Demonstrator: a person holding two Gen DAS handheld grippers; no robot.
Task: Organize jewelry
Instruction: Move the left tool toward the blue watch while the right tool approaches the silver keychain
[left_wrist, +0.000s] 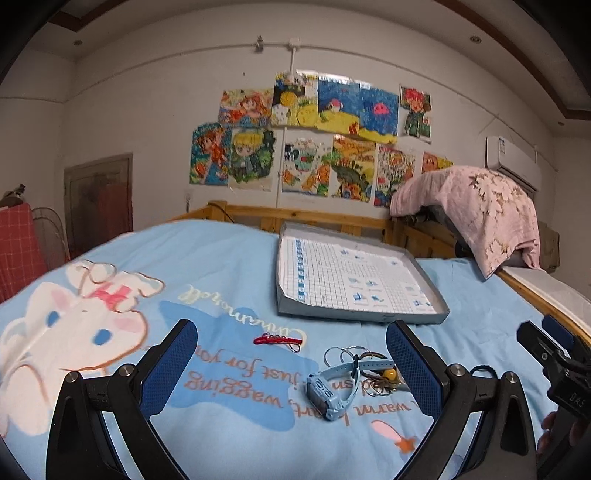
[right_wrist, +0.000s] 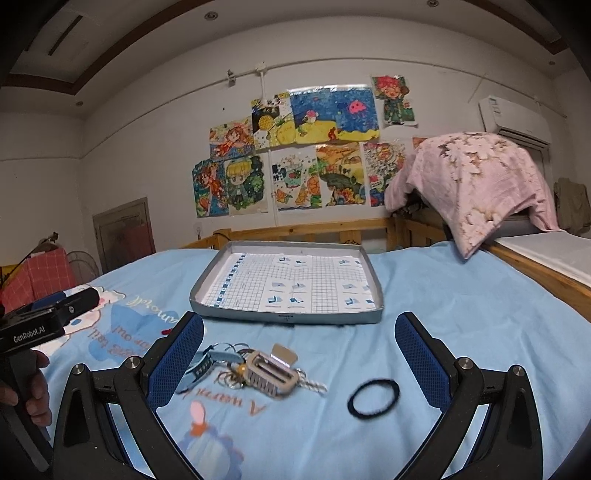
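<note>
A shallow grey tray (left_wrist: 437, 308) lined with grid paper lies on the blue bedspread, also in the right wrist view (right_wrist: 286, 318). In front of it lies a pile: a light blue watch (left_wrist: 332, 389), metal rings (left_wrist: 341, 354), a yellow bead (left_wrist: 389, 374). A red hair clip (left_wrist: 277, 339) lies to its left. The right wrist view shows the watch (right_wrist: 201, 365), a beige hair claw (right_wrist: 269, 373) and a black hair tie (right_wrist: 373, 398). My left gripper (left_wrist: 291, 369) is open above the watch. My right gripper (right_wrist: 299, 365) is open above the claw and tie.
The bedspread (left_wrist: 221, 258) carries a white cartoon print. A wooden bed rail (left_wrist: 332, 218) runs behind the tray. A pink floral cloth (left_wrist: 480, 206) drapes over the rail at the right. The other gripper shows at each view's edge (right_wrist: 48, 317).
</note>
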